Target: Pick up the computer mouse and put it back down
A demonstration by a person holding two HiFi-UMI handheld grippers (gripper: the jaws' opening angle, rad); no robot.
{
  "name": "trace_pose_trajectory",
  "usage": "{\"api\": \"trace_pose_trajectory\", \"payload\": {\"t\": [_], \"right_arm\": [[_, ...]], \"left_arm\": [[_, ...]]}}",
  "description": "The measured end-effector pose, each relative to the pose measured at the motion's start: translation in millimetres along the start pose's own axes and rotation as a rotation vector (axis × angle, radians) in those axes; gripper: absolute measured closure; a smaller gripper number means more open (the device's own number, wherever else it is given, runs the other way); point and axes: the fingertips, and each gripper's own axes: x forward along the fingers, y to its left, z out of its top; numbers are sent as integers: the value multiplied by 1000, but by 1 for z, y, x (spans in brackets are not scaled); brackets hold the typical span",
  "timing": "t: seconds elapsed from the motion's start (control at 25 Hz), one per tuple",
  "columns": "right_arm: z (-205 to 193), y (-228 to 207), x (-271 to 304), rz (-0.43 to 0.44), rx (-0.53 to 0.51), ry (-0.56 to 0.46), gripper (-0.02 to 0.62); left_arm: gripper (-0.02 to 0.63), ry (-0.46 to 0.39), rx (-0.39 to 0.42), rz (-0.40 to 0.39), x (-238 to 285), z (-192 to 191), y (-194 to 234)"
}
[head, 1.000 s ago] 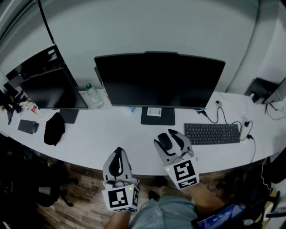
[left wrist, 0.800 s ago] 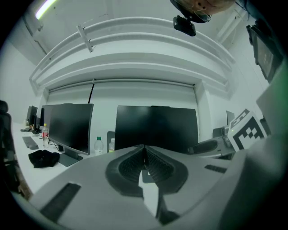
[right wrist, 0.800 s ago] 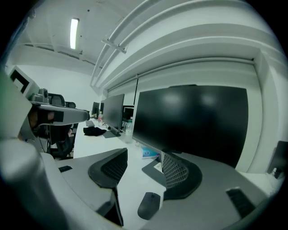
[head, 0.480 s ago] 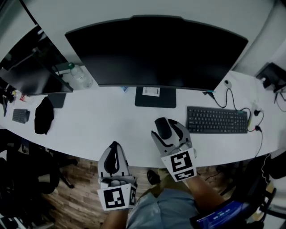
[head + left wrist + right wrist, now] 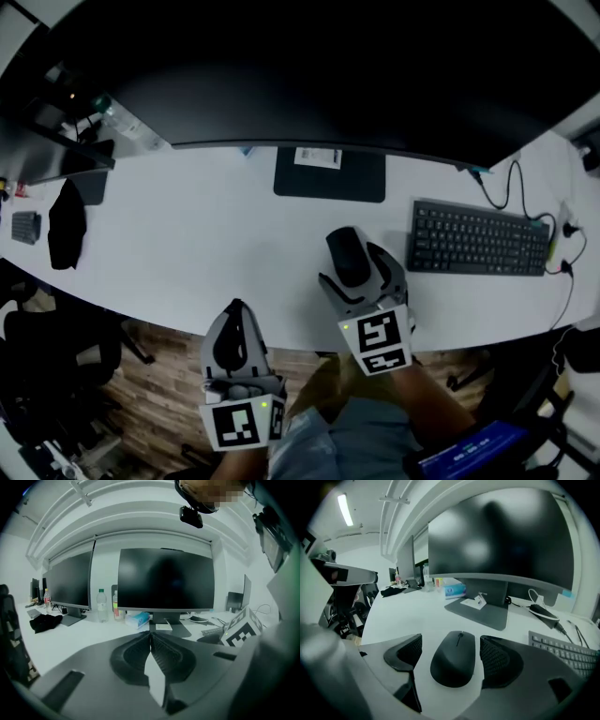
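Observation:
The black computer mouse (image 5: 345,254) (image 5: 453,659) lies on the white desk (image 5: 206,246) near its front edge, left of the keyboard. My right gripper (image 5: 360,267) (image 5: 452,656) straddles it, one ribbed pad on each side. Its jaws are opening, and a strip of desk shows between the left pad and the mouse. My left gripper (image 5: 234,321) (image 5: 151,637) hangs off the desk's front edge, over the wooden floor. It is shut with nothing in it, its two pads meeting in a line.
A black keyboard (image 5: 478,239) lies right of the mouse, with cables (image 5: 527,199) behind it. The big monitor (image 5: 328,75) and its flat stand (image 5: 328,174) are straight ahead. A black cloth (image 5: 66,223) and a water bottle (image 5: 126,122) sit far left.
Both grippers have come down and the desk fills more of the head view. The right jaws have spread away from the mouse, which now rests on the desk. The left gripper stays shut.

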Motion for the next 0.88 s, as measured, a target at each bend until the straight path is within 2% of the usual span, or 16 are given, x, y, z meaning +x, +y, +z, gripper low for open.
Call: {"api": "trace_pose_trajectory", "payload": {"t": [0.32,0.88], "right_arm": [[-24,-5,15,-16,30,71,187],[-30,-10,19,-46,41,133,209]], "left_arm": [[598,80,-33,-5,19,-28,1],[598,70,-37,1,27,-25,2]]}}
